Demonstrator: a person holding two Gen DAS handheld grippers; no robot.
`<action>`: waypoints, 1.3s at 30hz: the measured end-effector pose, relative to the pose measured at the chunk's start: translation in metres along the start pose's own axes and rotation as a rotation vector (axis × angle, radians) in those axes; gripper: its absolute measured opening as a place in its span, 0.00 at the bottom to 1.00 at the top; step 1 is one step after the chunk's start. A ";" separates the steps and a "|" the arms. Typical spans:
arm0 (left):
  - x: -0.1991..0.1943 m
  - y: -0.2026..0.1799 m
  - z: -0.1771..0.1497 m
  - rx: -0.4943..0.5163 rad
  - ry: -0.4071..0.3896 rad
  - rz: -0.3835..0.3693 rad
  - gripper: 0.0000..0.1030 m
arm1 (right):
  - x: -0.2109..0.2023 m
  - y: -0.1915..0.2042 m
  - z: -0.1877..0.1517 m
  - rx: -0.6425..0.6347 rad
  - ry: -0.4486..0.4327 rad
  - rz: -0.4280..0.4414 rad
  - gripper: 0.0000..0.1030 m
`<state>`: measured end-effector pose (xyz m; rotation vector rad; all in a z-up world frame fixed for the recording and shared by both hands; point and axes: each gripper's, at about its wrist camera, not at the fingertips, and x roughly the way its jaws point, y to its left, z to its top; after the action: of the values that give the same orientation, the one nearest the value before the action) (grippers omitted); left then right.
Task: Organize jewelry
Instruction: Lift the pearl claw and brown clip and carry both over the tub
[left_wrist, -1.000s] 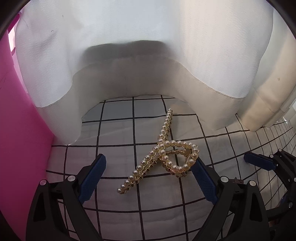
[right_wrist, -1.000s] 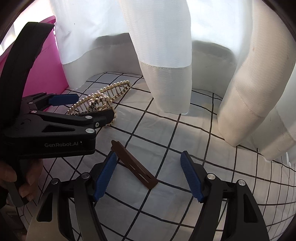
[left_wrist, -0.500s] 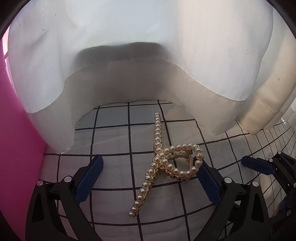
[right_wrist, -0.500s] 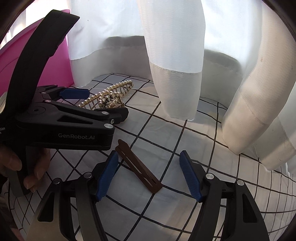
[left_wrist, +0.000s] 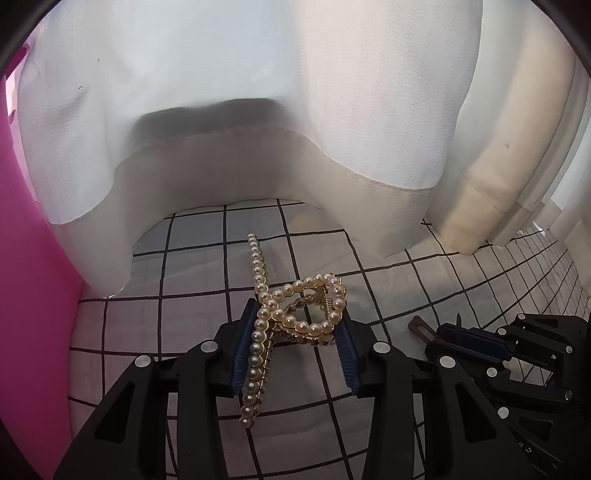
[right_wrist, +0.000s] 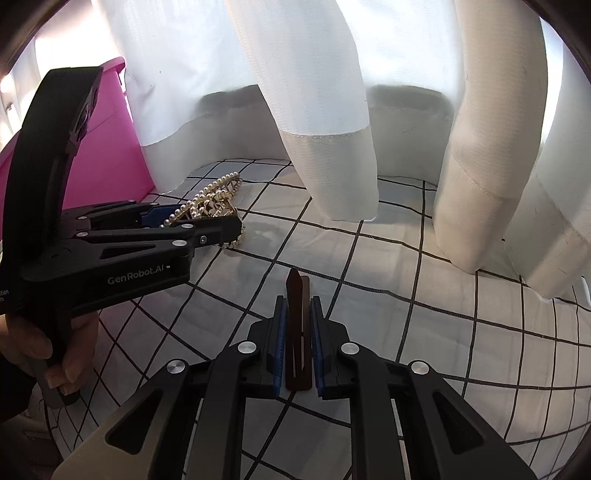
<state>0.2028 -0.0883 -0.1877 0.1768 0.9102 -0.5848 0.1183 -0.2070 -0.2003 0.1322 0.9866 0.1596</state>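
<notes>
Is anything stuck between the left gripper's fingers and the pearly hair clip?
No. The left gripper has its blue pads pressed straight against the pearl hair clip, with nothing visible between. The right gripper likewise pinches the brown clip.

A soft, padded surface covered in white cloth printed with a grid of thin black lines (left_wrist: 199, 273) fills the lower part of both views; the cloth (right_wrist: 424, 295) is slightly wrinkled. Along its far edge, the hems of sheer white curtains (left_wrist: 258, 177) and a thicker cream curtain (left_wrist: 476, 221) come down to the cloth, and their folds (right_wrist: 332, 173) seem to rest on it. At the far left, a bright pink plastic bin (right_wrist: 122, 147) stands on the cloth, its wall (left_wrist: 33, 277) just beside the curtain hem. Whether the gold hair claw studded with pearls (left_wrist: 295, 314) touches the cloth cannot be told.
</notes>
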 end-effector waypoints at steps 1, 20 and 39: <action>-0.003 -0.001 -0.001 -0.005 -0.003 -0.001 0.38 | -0.002 -0.002 -0.001 0.015 -0.004 0.005 0.12; -0.101 -0.033 -0.019 -0.044 -0.108 -0.027 0.38 | -0.097 -0.002 -0.022 0.063 -0.094 0.010 0.12; -0.254 -0.028 -0.028 -0.131 -0.310 0.039 0.38 | -0.197 0.059 0.004 -0.096 -0.228 0.105 0.12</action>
<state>0.0483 0.0012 -0.0033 -0.0149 0.6404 -0.4978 0.0107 -0.1877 -0.0256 0.1114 0.7441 0.2814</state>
